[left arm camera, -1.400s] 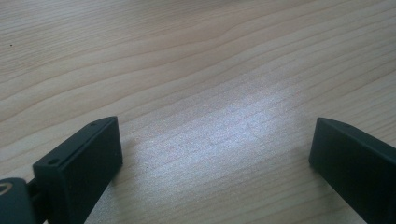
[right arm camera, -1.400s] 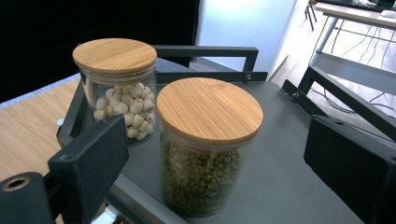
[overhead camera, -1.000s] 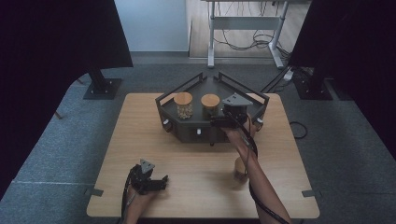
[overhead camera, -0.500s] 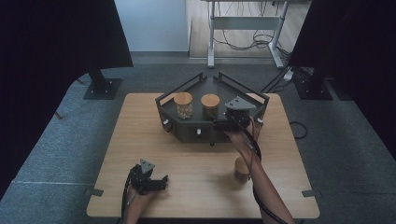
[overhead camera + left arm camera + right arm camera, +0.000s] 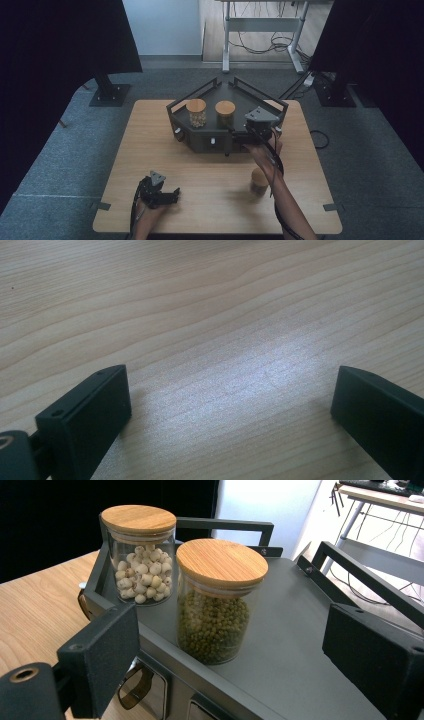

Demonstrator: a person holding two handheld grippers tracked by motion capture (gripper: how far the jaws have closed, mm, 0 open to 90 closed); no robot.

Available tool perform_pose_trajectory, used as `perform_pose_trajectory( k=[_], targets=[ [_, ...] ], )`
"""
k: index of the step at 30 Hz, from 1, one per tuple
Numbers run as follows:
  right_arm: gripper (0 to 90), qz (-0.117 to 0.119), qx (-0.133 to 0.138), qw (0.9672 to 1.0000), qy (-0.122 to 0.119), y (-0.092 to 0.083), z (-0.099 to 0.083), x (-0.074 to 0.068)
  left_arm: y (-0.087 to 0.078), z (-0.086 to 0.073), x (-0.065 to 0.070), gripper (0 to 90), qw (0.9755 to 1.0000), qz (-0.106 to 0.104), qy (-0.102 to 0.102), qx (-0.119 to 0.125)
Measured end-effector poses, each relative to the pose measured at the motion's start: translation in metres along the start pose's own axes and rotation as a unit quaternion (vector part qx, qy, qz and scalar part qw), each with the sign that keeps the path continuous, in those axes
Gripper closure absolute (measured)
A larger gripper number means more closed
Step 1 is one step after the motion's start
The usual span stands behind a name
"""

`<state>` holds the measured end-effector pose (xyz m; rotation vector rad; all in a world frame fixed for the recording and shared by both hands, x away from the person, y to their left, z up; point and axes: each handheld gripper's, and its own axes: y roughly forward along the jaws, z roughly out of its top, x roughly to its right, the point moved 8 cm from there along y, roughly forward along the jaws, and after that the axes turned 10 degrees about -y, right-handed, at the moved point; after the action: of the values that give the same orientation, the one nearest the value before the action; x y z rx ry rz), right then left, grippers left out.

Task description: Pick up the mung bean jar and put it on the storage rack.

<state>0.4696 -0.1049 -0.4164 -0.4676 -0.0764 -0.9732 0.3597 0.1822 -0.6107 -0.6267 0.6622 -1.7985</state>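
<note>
Right gripper (image 5: 239,138) now sits at the dark tray's (image 5: 252,102) front edge, up from the jar on the counter (image 5: 150,135) at 5 o'clock (image 5: 259,181); jaws spread, just narrowing, nothing between; green-bean jar (image 5: 220,605) on tray at 12 o'clock; white-seed jar (image 5: 139,552) at 11; left gripper (image 5: 162,196) released, low on counter.

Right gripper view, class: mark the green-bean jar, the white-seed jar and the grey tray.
Green-bean jar (image 5: 221,563): right gripper view, middle of its wooden lid.
White-seed jar (image 5: 141,580): right gripper view, glass wall over the seeds.
Grey tray (image 5: 285,645): right gripper view, bare floor right of the jars.
</note>
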Motion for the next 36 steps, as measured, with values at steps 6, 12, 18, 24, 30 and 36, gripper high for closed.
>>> perform_pose_trajectory(
  k=[6, 12, 18, 24, 30, 36],
  targets=[
    [7.9, 0.0, 0.001, 1.0, 0.002, -0.005, -0.004, 0.0, 0.0, 0.0, 0.0, 2.3, 1.0, 0.0, 0.001, -0.001],
    [8.2, -0.001, -0.002, 1.0, 0.003, -0.009, -0.01, 0.0, 0.0, 0.0, 0.0, 2.3, 1.0, 0.0, 0.001, -0.001],
    [8.3, -0.002, -0.003, 1.0, 0.006, -0.012, -0.015, 0.001, 0.0, 0.0, 0.0, 2.3, 1.0, 0.0, 0.001, -0.001],
    [8.4, -0.005, -0.005, 1.0, 0.003, -0.016, -0.019, 0.001, 0.0, 0.0, 0.0, 2.3, 1.0, 0.0, 0.0, -0.001],
    [8.4, -0.007, -0.009, 0.9999, 0.001, -0.019, -0.024, 0.0, 0.0, 0.0, 0.0, 2.3, 1.0, 0.0, 0.001, -0.001],
    [8.5, -0.009, -0.011, 0.9999, -0.001, -0.022, -0.029, 0.0, 0.0, 0.0, 0.0, 2.3, 1.0, 0.0, 0.001, -0.001]
  ],
)
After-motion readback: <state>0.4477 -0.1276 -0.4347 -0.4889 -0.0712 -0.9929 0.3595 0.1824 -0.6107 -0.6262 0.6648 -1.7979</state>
